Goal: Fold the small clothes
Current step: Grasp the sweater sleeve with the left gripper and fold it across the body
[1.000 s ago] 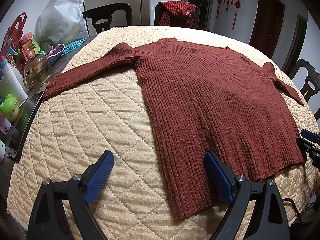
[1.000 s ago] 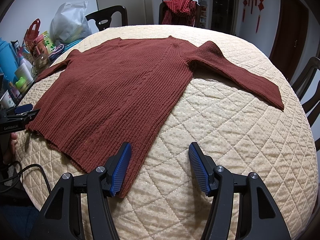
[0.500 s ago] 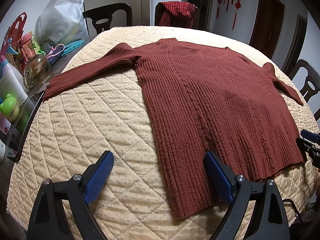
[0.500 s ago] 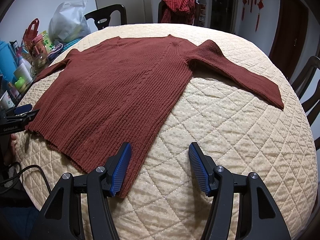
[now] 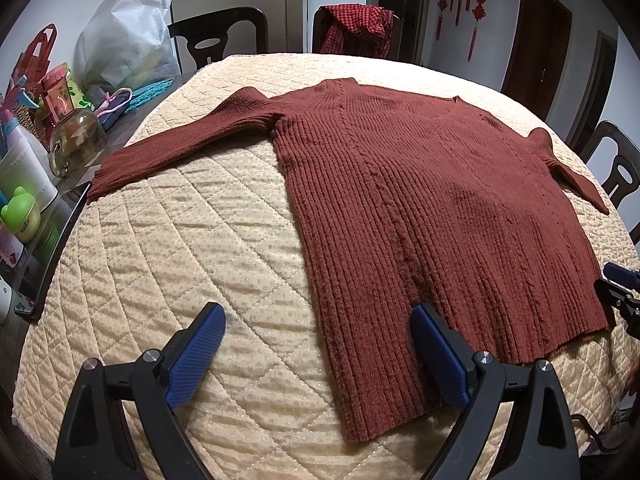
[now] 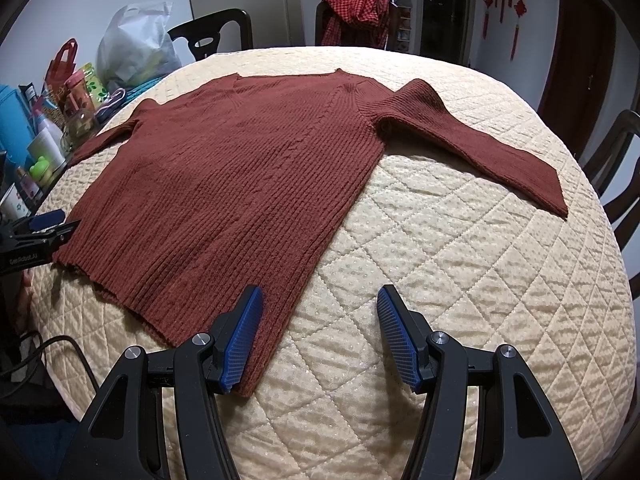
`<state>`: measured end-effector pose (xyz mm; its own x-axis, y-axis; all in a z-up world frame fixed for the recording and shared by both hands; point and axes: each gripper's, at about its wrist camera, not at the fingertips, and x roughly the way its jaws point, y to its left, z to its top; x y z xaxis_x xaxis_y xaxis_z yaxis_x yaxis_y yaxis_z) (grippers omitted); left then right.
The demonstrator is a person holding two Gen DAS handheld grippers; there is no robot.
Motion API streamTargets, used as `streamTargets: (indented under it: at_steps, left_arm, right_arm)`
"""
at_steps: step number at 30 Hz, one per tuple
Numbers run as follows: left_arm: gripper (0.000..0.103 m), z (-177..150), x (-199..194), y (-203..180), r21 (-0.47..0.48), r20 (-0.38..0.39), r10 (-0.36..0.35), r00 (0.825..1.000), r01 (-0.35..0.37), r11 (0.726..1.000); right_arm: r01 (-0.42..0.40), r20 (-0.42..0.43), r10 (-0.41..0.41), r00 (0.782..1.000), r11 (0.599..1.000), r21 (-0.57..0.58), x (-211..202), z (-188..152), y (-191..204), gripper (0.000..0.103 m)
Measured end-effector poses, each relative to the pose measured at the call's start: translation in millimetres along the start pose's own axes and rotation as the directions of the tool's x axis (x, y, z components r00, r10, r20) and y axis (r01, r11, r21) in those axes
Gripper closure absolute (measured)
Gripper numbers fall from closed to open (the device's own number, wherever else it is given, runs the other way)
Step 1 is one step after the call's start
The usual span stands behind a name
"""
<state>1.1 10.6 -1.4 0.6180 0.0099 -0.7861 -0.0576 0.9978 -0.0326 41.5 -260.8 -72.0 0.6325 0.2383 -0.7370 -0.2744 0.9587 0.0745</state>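
Note:
A dark red ribbed sweater [image 5: 432,200] lies flat on the cream quilted cover [image 5: 180,248], sleeves spread out to both sides. It also shows in the right wrist view [image 6: 248,184]. My left gripper [image 5: 320,320] is open and empty, above the hem's left corner. My right gripper [image 6: 320,304] is open and empty, above the hem's right corner. Each gripper shows at the edge of the other's view: the right gripper [image 5: 618,284] and the left gripper [image 6: 44,226].
Bottles, a glass jar [image 5: 76,140] and bags [image 5: 128,40] crowd the table's left side. Dark chairs stand around the table; one holds a red checked cloth [image 5: 356,28]. A cable [image 6: 52,348] hangs at the near left.
My right gripper has edged slightly forward and up over the hem corner. The left gripper and the sweater have not moved.

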Motion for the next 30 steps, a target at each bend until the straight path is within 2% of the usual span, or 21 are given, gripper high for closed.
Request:
streamTargets:
  at_steps: [6, 19, 25, 30]
  left_arm:
    - [0.011, 3.5, -5.1, 1.3, -0.019, -0.008, -0.007, 1.0, 0.006, 1.0]
    - [0.012, 37.4, -5.5, 23.4, -0.016, 0.067, 0.057, 0.996, -0.056, 0.998]
    - [0.015, 60.6, 12.7, 64.9, -0.107, 0.066, 0.11, 0.992, -0.103, 0.989]
    - [0.017, 73.1, 28.1, 111.7, -0.228, 0.05, 0.171, 0.984, -0.155, 0.961]
  right_arm:
    - [-0.02, 0.02, 0.021, 1.0, 1.0, -0.01, -10.2, 3.8, 3.8, 0.043]
    - [-0.04, 0.056, 0.043, 0.997, 0.997, -0.066, -7.8, 36.5, 22.0, 0.043]
    - [-0.054, 0.066, 0.061, 0.996, 0.994, -0.096, 1.3, 61.0, 35.3, 0.043]
    - [-0.071, 0.072, 0.08, 0.994, 0.991, -0.115, 10.4, 76.6, 43.4, 0.043]
